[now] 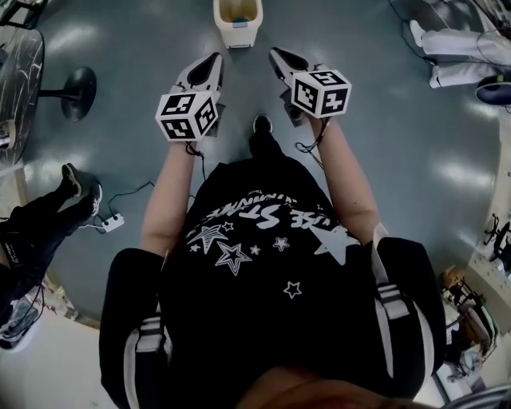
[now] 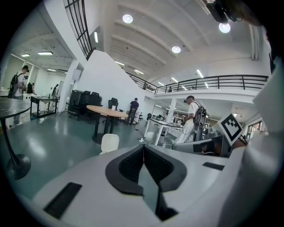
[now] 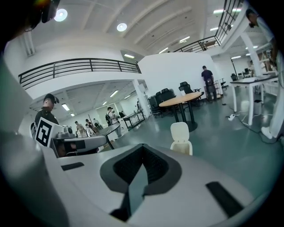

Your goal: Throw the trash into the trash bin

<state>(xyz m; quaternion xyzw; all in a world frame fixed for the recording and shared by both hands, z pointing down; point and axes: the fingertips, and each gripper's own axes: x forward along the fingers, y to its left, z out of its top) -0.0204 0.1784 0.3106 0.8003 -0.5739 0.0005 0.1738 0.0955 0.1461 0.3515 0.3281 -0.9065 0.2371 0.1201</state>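
Head view: both grippers are held out front over the grey-green floor (image 1: 144,48), side by side with a gap between them. Left gripper (image 1: 214,59) is clenched, pads flush, nothing between them; the left gripper view confirms it. Right gripper (image 1: 276,54) is the same: jaws pressed together and empty in the right gripper view.

Trash bin (image 1: 238,24) stands on the floor straight ahead, beyond the two tips and between them. It is cream-coloured with the lid up. There is something yellowish inside, can't tell what. Both gripper views show the bin upright on the floor past the jaw tips, apart from them.

The person's dark shoe (image 1: 262,124) is below the grippers. A black pedestal base (image 1: 78,89) is at left. A power strip (image 1: 113,222) with its cable lies on the floor near a seated person's leg (image 1: 48,216).
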